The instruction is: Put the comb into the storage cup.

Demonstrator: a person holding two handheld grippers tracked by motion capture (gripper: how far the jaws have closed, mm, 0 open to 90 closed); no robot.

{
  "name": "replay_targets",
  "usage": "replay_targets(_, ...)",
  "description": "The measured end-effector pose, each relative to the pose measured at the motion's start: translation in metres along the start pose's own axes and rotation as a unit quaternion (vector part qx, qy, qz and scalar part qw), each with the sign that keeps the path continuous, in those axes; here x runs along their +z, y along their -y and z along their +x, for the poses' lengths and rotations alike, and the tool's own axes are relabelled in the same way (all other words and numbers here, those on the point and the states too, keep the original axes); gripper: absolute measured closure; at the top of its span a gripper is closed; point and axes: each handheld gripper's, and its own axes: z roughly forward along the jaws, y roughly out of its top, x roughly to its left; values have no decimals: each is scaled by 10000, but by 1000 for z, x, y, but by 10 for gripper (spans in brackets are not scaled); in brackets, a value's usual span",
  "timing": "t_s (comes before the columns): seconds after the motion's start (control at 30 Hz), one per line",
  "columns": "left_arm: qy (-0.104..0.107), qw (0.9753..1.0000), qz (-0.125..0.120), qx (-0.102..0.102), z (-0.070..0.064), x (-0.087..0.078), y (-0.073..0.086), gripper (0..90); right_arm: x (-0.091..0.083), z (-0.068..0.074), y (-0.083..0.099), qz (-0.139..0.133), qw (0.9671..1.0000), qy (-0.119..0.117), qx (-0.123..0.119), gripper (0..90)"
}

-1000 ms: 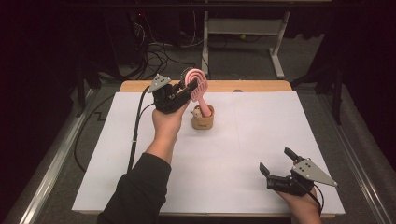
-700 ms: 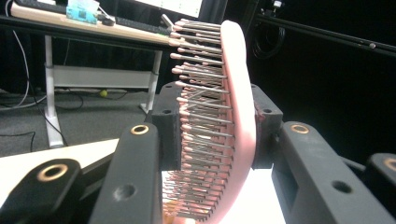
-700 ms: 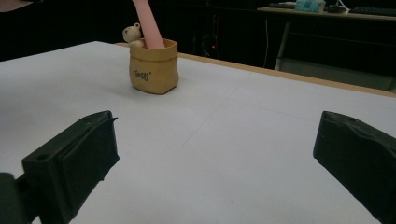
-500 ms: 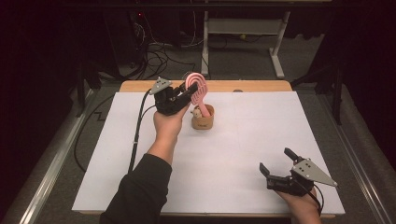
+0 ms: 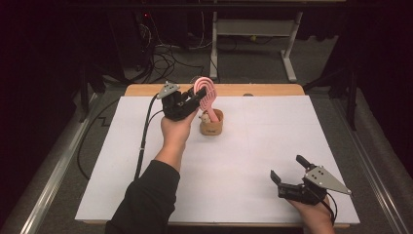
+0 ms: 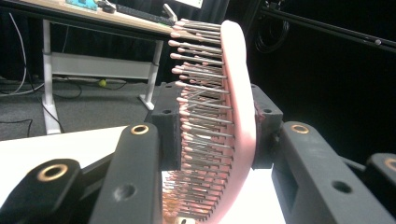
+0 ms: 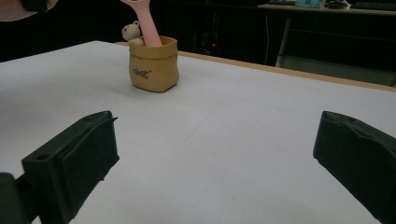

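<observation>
Pink and bristled, the hairbrush (image 6: pixel 233 116) sits clamped between the jaws of our left tongs (image 5: pixel 187 103), which are closed on its paddle head. Below those tongs, the brush handle runs down into the tan pouch (image 5: pixel 211 124) on the white counter (image 5: pixel 234 161); a small pale toy (image 7: pixel 131 31) peeks out of the pouch beside the handle. Our right tongs (image 5: pixel 291 175) rest well apart from the pouch, near the counter's front edge, jaws spread wide and holding nothing, with the pouch far ahead of them.
</observation>
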Motion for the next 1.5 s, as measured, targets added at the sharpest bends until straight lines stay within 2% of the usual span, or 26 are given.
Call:
replay_targets(0.43, 8, 10000, 68, -34, 1, 6, 5, 631, -1, 0, 0, -13, 10000, 8, 11, 1)
replay_targets(0.7, -21, 10000, 82, 19, 0, 7, 6, 631, -1, 0, -1, -38, 10000, 21, 20, 1)
replay_targets(1.37, -40, 9999, 100, -56, 3, 12, 9, 629, -1, 0, -1, -35, 10000, 6, 12, 1)
replay_targets(1.5, -107, 9999, 94, -65, 2, 13, 8, 627, -1, 1, -1, -38, 10000, -1, -3, 1)
